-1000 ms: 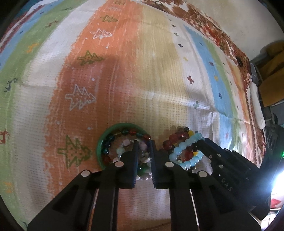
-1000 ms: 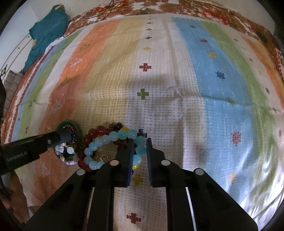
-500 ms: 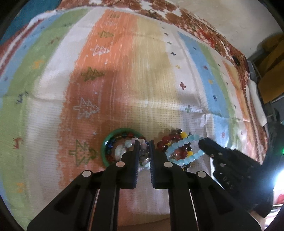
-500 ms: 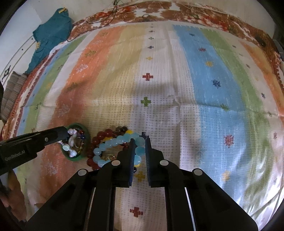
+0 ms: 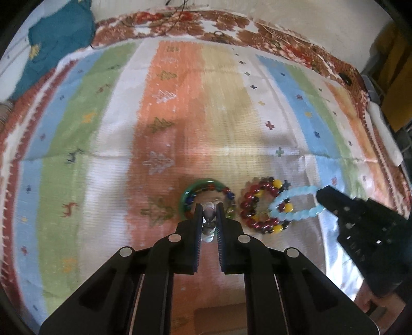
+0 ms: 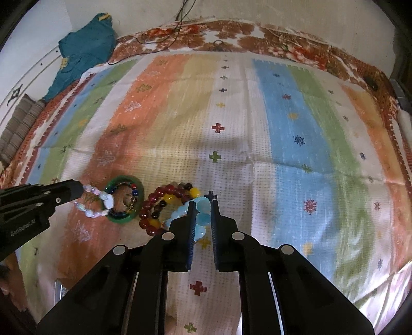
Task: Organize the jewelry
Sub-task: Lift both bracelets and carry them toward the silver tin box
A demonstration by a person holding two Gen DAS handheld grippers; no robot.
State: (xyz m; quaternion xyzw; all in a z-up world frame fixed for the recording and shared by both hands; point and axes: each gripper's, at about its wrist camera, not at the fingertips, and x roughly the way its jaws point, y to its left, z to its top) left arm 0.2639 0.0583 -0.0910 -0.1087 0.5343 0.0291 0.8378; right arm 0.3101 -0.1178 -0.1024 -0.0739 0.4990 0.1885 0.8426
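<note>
A green bangle [image 5: 206, 183] lies on the striped cloth with a dark multicolour bead string [image 5: 229, 195] inside it. My left gripper [image 5: 209, 207] is shut on a pale pink-white bead bracelet [image 6: 103, 199], lifted over the bangle [image 6: 123, 180]. To the right lies a red, black and yellow bead bracelet [image 5: 260, 203]. My right gripper [image 6: 201, 204] is shut on a light blue bead bracelet [image 5: 296, 206], stretched off the red bracelet [image 6: 164, 198].
The striped cloth [image 6: 283, 134] covers a floral-edged bed. A teal garment [image 6: 85, 46] lies at the far left corner. A grey folded cloth [image 6: 18, 123] is at the left edge. A cable [image 6: 180, 23] runs along the far edge.
Both grippers have risen and pulled back. The left lifted the pale bracelet out of the bangle. The right pulled the light blue bracelet rightward, away from the red one.
</note>
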